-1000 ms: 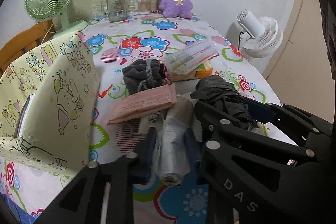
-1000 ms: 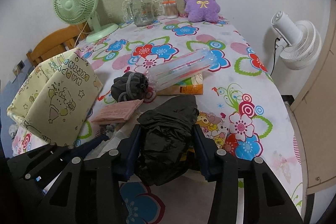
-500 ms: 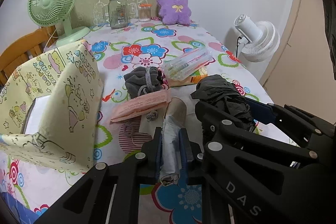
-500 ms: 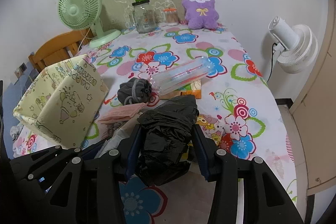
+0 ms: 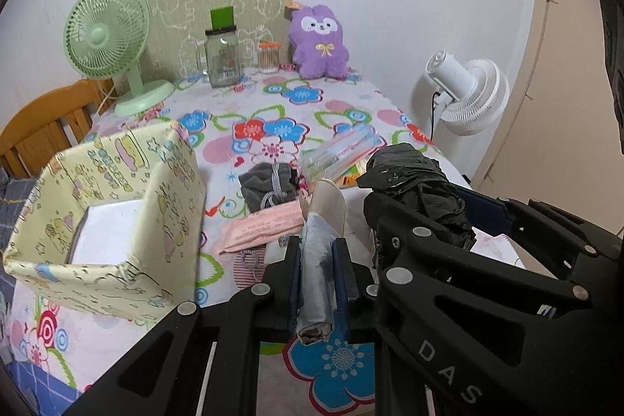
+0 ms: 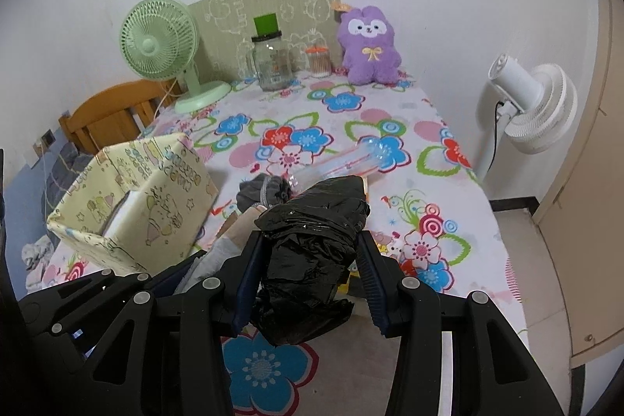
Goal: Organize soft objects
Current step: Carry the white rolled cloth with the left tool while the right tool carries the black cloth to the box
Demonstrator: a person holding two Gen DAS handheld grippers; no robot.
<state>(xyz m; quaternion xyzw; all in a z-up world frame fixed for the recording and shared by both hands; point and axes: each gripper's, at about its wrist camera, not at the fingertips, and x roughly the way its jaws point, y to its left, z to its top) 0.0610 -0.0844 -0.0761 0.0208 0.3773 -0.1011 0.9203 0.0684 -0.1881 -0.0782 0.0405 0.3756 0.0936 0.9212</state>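
My left gripper is shut on a rolled grey-white plastic bag and holds it above the floral table. My right gripper is shut on a crumpled black plastic bag, also lifted; the same bag shows in the left wrist view. A yellow cartoon-print fabric box stands open at the left, also in the right wrist view. On the table lie a grey drawstring pouch, a pink packet and a clear pouch of pens.
At the table's back stand a green fan, a glass jar, a cotton-swab jar and a purple plush. A white floor fan is off the right edge. A wooden chair is at the left.
The left gripper closed on the grey-white bag and raised it off the table. Both grippers rose with their bags; the box's open top now shows.
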